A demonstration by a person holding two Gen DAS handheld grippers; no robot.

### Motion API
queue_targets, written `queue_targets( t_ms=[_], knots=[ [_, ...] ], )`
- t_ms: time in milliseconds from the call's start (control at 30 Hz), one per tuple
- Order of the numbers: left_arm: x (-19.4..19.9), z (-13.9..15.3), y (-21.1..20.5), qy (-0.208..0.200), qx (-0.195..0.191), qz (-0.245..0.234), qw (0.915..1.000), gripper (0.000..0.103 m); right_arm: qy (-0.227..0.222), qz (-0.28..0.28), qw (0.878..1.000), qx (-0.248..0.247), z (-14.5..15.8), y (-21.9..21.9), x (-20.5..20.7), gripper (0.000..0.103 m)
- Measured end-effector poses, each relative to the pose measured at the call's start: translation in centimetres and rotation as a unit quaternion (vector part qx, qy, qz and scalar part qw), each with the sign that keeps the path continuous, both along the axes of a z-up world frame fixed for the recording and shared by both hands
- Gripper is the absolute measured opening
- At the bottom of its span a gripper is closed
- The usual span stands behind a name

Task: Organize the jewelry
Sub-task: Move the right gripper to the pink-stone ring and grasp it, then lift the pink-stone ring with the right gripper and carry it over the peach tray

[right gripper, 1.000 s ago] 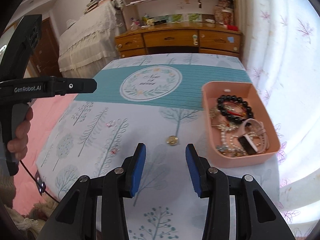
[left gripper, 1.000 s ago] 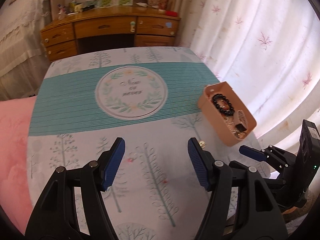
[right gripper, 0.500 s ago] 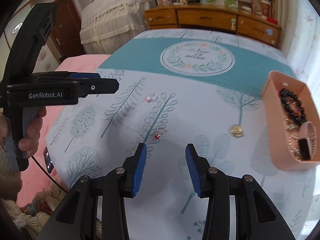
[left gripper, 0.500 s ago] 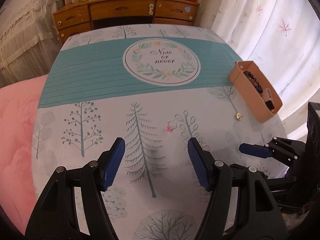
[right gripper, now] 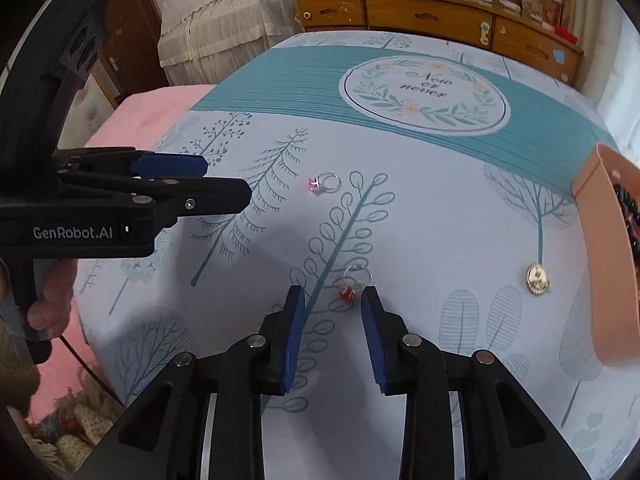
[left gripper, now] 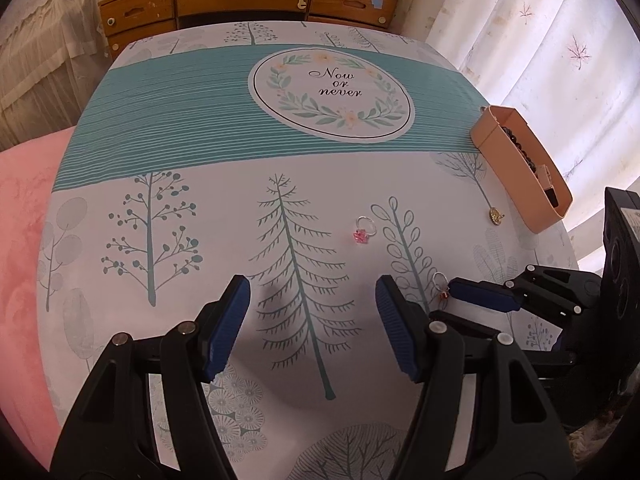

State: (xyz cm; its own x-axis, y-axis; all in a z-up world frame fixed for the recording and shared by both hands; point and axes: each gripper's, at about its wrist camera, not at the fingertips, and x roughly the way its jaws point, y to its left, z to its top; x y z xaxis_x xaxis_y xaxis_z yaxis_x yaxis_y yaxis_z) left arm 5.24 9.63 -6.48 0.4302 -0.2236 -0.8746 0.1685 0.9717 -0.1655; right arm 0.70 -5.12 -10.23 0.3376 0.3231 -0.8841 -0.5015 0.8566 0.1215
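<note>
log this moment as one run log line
right gripper: closing around red ring, not gripped | left gripper: open, empty | pink ring: on table

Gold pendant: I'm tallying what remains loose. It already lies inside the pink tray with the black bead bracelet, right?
No. The gold pendant lies on the tablecloth beside the pink tray, not inside it; the right wrist view shows this. The black bead bracelet is in the tray.

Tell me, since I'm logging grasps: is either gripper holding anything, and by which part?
Nothing is held. The right gripper has been closing around the red-stone ring, untouched on the tablecloth; the left gripper is empty.
</note>
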Motion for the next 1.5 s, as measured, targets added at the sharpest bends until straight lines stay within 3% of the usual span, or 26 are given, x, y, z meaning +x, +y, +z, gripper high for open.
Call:
queue_targets(
  t_ms=[100, 167, 433, 500, 567, 700, 867, 1267, 1433, 1500],
  knots=[
    [0.4, -0.4, -0.1, 0.002, -0.003, -0.003, 1.0, 0.063, -0.023, 0.002, 0.999, -0.023, 0.0, 0.6, 0.2, 0.019],
    [0.6, -0.5, -0.1, 0.002, -0.004, -0.006, 1.0, 0.063, -0.034, 0.004, 0.999, -0.034, 0.1, 0.7, 0.0, 0.008],
    [2.2, -1.3, -1.8, 0.002, -0.001, -0.035, 0.9994, 0.062, -0.033, -0.032, 0.999, -0.013, 0.6, -1.8, 0.9, 0.008],
    [2.7, -1.6, -2.6, 0.001, 0.002, -0.05, 0.9987, 0.057, -0.032, -0.042, 0.999, -0.005, 1.0, -2.5, 1.2, 0.008],
    [3.1, -1.9, -3.3, 0.003, 0.007, -0.065, 0.9978, 0.041, -0.034, -0.05, 0.998, 0.0, 1.3, -3.3, 1.4, 0.008],
    [3.7, -2.1, -3.9, -0.006, 0.014, -0.086, 0.9962, 0.036, -0.033, -0.056, 0.998, 0.009, 1.6, -4.2, 1.5, 0.008],
    [3.9, -2.1, -4.1, -0.012, 0.025, -0.106, 0.9939, 0.021, -0.028, -0.06, 0.998, 0.016, 1.6, -4.8, 1.5, 0.008],
    [3.4, -2.3, -5.9, -0.037, 0.084, -0.15, 0.9844, 0.019, -0.025, -0.064, 0.997, 0.026, 1.8, -5.1, 1.3, 0.008],
    [3.2, -2.2, -6.9, -0.049, 0.112, -0.176, 0.9768, 0.019, -0.025, -0.066, 0.997, 0.031, 2.0, -5.4, 1.2, 0.008],
    [3.0, -2.3, -7.4, -0.051, 0.115, -0.188, 0.9741, 0.01, -0.023, -0.069, 0.997, 0.032, 2.0, -5.6, 1.3, 0.008]
  ],
)
